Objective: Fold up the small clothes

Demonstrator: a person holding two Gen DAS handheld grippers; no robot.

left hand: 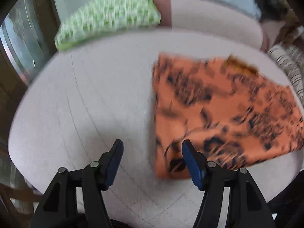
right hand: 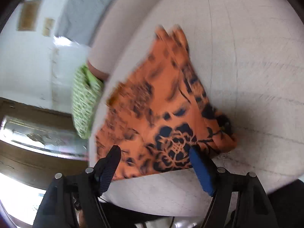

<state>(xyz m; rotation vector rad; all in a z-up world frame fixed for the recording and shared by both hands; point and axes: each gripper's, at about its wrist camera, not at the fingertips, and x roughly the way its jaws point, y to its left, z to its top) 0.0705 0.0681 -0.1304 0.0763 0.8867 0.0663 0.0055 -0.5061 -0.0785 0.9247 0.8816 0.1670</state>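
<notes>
Now I see orange floral garment (right hand: 161,114) folded flat on pale cushion (left hand: 95,98), below green pillow (left hand: 106,17). Left gripper (left hand: 152,148) and right gripper (right hand: 154,152) hover agape, empty, probably freed for next fold.

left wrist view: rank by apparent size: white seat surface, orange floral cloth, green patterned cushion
1. white seat surface, fills most of the frame
2. orange floral cloth, lying flat on it, right side
3. green patterned cushion, though it sits farther back, so it may only look smaller than the cloth
</notes>
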